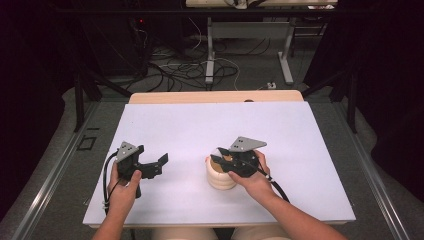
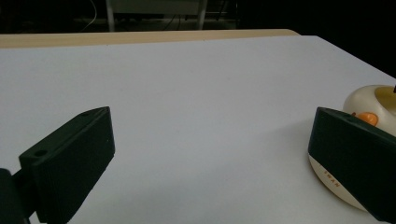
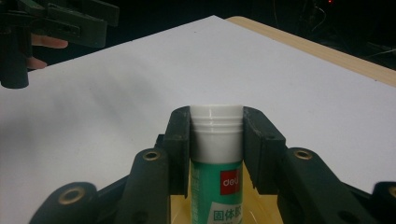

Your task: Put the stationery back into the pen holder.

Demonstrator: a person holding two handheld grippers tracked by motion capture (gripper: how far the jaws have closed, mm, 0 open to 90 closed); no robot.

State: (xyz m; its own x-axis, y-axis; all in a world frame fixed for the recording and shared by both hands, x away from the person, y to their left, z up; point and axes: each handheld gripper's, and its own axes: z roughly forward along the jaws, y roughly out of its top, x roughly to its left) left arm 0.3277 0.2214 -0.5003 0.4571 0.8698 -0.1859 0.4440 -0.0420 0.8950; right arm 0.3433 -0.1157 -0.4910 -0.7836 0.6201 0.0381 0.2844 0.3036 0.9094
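Note:
A cream, ribbed round container [image 1: 220, 179] stands on the white table top [image 1: 200, 125], right of centre. My right gripper [image 1: 223, 158] hangs just over its mouth. In the right gripper view that gripper [image 3: 217, 117] is shut on a glue stick [image 3: 217, 144] with a white cap and a green label, and the container's yellow inside [image 3: 261, 205] lies beneath. My left gripper [image 1: 152, 156] is held low at the left, open and holding nothing. In the left gripper view its jaws [image 2: 210, 121] stand wide apart, with the container [image 2: 369, 99] and an orange piece [image 2: 366, 117] past the right jaw.
A wooden edge [image 1: 215, 96] borders the far side of the table top. Beyond it the floor holds cables [image 1: 175, 70] and desk legs [image 1: 286, 60]. Bare white surface lies between and beyond the grippers. My left gripper [image 3: 56, 23] also shows at the top left of the right gripper view.

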